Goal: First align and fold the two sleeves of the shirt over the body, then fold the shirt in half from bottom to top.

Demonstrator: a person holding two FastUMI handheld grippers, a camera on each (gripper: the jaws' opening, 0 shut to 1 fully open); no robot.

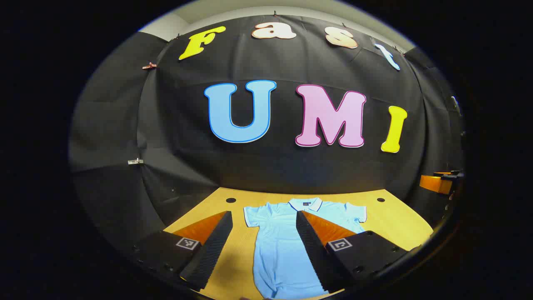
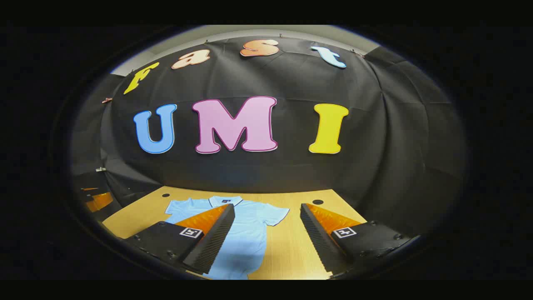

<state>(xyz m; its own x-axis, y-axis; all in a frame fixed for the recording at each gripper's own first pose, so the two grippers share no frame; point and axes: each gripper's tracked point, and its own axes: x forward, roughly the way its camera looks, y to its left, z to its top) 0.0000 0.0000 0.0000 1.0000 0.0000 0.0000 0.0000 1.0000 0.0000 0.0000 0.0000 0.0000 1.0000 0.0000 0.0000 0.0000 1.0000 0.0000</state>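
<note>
A light blue polo shirt point(image 1: 283, 246) lies flat on the yellow wooden table point(image 1: 391, 225), collar toward the far wall and both short sleeves spread out. In the left gripper view my left gripper point(image 1: 263, 218) hangs open above the shirt's left sleeve point(image 1: 252, 216) and chest, holding nothing. The right gripper view shows the same shirt point(image 2: 245, 237) to the left of centre. My right gripper point(image 2: 267, 210) is open above the shirt's right sleeve point(image 2: 277, 216) and the bare table point(image 2: 291, 250) beside it. Neither gripper touches the cloth.
Two dark round holes point(image 1: 230, 200) point(image 1: 380, 200) mark the far side of the tabletop. The black booth wall rises right behind the table. At the right edge of the left gripper view, part of the other gripper point(image 1: 437, 183) is visible.
</note>
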